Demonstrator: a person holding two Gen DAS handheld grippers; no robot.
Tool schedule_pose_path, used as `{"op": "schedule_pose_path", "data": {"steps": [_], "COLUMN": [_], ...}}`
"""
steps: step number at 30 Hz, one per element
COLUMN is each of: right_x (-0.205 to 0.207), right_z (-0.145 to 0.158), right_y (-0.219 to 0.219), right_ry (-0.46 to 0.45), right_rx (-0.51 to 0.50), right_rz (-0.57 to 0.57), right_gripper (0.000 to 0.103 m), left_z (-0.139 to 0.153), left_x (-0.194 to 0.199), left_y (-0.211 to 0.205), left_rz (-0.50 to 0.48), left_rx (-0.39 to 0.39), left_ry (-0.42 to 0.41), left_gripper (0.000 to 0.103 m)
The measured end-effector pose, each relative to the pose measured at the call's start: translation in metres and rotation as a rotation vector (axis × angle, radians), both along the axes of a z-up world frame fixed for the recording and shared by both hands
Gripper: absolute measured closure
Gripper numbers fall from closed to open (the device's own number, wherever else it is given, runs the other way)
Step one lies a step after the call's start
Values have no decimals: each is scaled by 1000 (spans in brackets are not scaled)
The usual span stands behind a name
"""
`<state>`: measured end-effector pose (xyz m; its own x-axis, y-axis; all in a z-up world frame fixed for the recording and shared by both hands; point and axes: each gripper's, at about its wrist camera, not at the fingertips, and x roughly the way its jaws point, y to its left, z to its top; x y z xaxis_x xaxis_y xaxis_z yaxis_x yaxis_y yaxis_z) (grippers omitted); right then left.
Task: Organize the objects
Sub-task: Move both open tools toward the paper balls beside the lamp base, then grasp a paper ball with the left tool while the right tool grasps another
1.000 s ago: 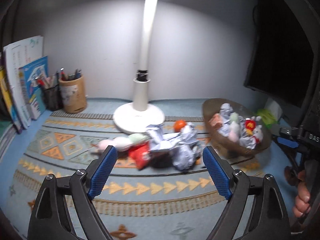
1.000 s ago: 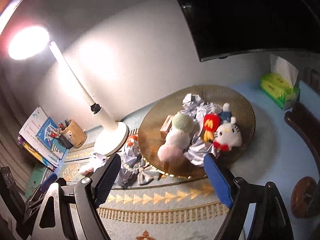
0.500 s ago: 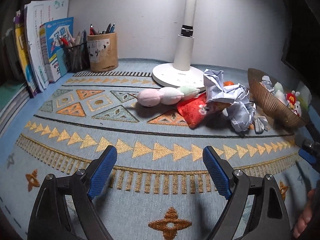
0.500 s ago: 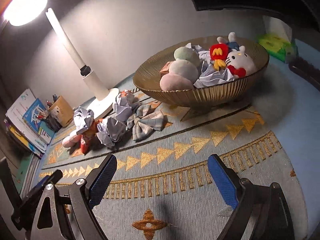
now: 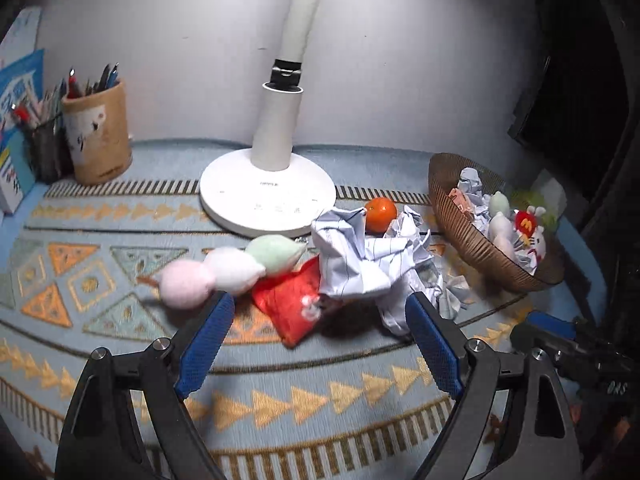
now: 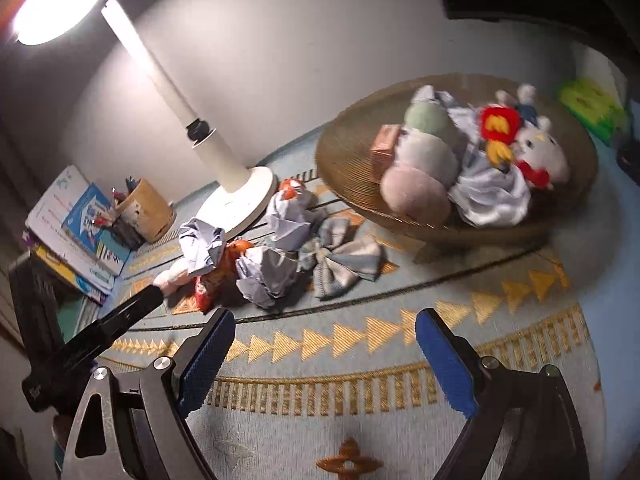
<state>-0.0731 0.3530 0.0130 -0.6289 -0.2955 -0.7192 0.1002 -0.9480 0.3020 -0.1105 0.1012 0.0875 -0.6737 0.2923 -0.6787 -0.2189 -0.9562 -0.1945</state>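
A pile lies on the patterned mat: a pink-white-green dango plush, a red snack bag, crumpled striped paper, an orange and a plaid bow. My left gripper is open and empty, just in front of the red bag, its fingers flanking it. A brown ribbed bowl, also in the right wrist view, holds plush toys and paper. My right gripper is open and empty above the mat, in front of the bow.
A white desk lamp base stands behind the pile. A pen cup and books sit at the far left. A dark monitor and a green tissue pack are at the right.
My left gripper has moved forward and closer to the pile, now right at the red bag. My right gripper has shifted and tilted slightly; both stay open.
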Motion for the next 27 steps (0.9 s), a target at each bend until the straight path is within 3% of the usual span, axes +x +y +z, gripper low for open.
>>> {"op": "schedule_pose_path", "data": {"steps": [2, 4, 8, 14, 15, 16, 17, 20, 23, 27], "right_x": [-15, -24, -43, -60, -61, -62, -62, -56, -55, -46], "right_z": [-6, -15, -33, -44, -45, -47, -49, -45, -44, -38], "right_y": [-22, -37, -57, -73, -75, -76, -77, -76, -74, -72], "right_ry": [-15, -4, 3, 32, 42, 44, 38, 78, 82, 139], "right_rx": [75, 118, 221, 244, 239, 233, 236, 232, 217, 200], "right_rz": [89, 153, 184, 197, 201, 213, 219, 215, 214, 220], "right_gripper": [12, 19, 21, 21, 26, 40, 46, 51, 51, 51], "left_z": [-2, -6, -14, -22, -23, -24, -26, -27, -24, -12], "left_x": [-14, -28, -49, -45, -43, -42, -43, -42, -40, -22], "left_y": [12, 18, 22, 34, 35, 35, 36, 34, 25, 20], "left_rz": [-22, -41, -59, -64, -59, -55, -59, -34, -37, -47], "left_rx": [-28, -34, 43, 24, 27, 24, 20, -4, 49, 72], "left_ry": [-7, -33, -96, -52, -36, -22, -24, -3, 2, 30], "left_gripper": [16, 16, 16, 17, 18, 24, 42, 78, 86, 86]}}
